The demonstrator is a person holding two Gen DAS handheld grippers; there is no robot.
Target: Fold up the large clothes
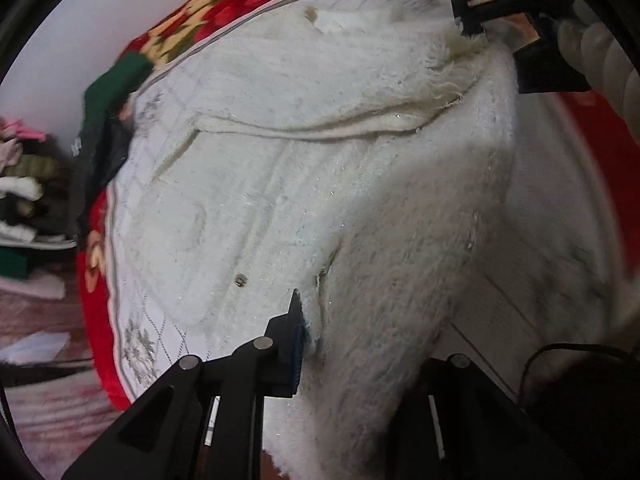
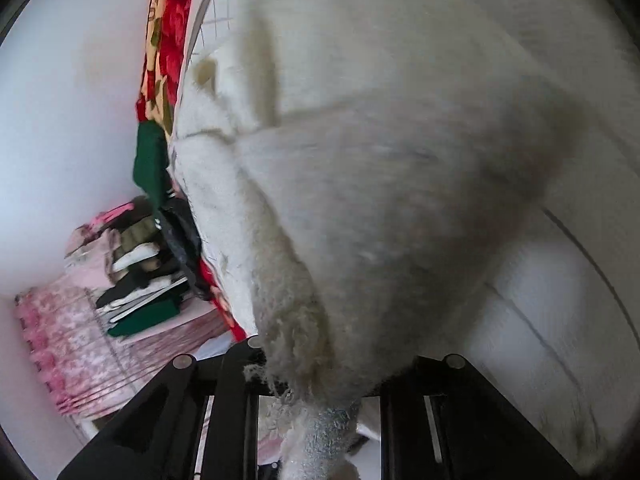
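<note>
A large white fuzzy cardigan [image 1: 280, 168] lies spread on a white patterned sheet [image 1: 160, 320] over a red floral blanket. My left gripper [image 1: 316, 320] is shut on a lifted fold of the cardigan's edge, low in the left wrist view; only its left finger shows, the right one is hidden by fabric. My right gripper [image 1: 500, 32] shows at the top right of that view, pinching another part of the same edge. In the right wrist view the cardigan [image 2: 380, 160] fills the frame, raised and blurred, bunched between the jaws of my right gripper [image 2: 320, 380].
A green garment [image 1: 108, 96] and a dark one lie at the sheet's left edge. A stack of folded clothes [image 2: 136, 272] sits on a pink floral cover [image 2: 80, 352] by the white wall. The red blanket [image 1: 96, 300] borders the sheet.
</note>
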